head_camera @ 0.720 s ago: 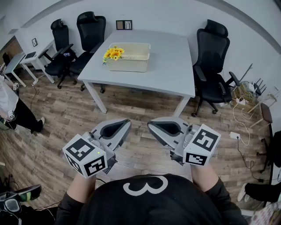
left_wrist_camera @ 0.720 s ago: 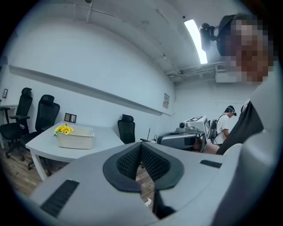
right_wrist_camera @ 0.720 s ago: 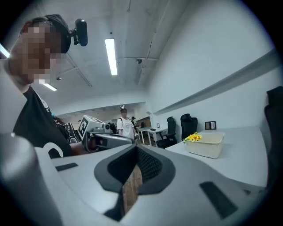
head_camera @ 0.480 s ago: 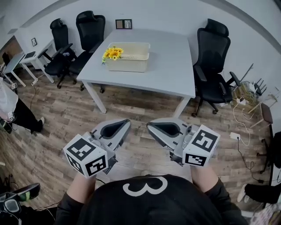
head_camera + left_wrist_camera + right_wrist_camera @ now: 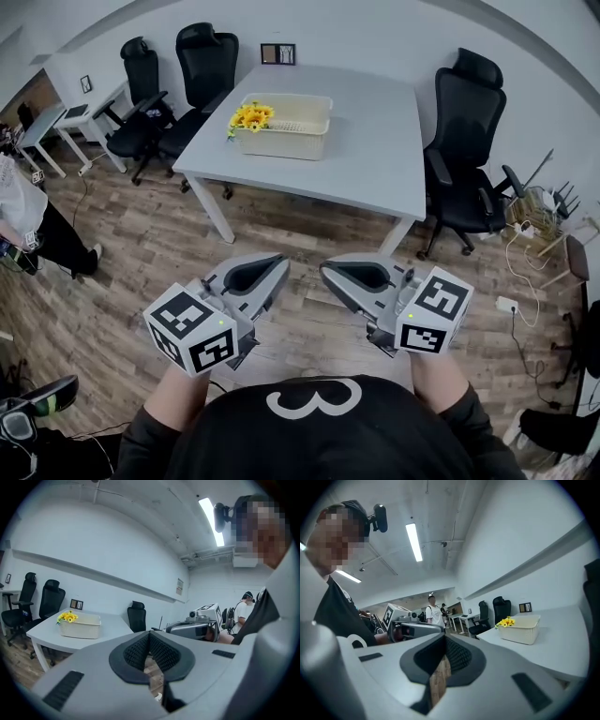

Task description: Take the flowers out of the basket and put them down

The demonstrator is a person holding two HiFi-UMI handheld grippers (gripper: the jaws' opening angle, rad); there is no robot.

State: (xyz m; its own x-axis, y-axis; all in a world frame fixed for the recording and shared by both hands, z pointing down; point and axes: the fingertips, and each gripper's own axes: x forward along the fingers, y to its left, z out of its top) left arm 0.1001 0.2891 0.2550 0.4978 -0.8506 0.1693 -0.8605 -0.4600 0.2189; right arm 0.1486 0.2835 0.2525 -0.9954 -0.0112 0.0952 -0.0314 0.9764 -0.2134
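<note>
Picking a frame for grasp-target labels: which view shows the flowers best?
Head view: it looks down on the yellow flowers at the left end of the basket on the table, so their place is clear. The left gripper view and the right gripper view show them only side-on and far off, as a small yellow clump at the basket's end.

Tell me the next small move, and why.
Probably step toward the table: the flowers sit in the basket there, far beyond the left gripper and right gripper, both shut, empty, over the floor.
</note>
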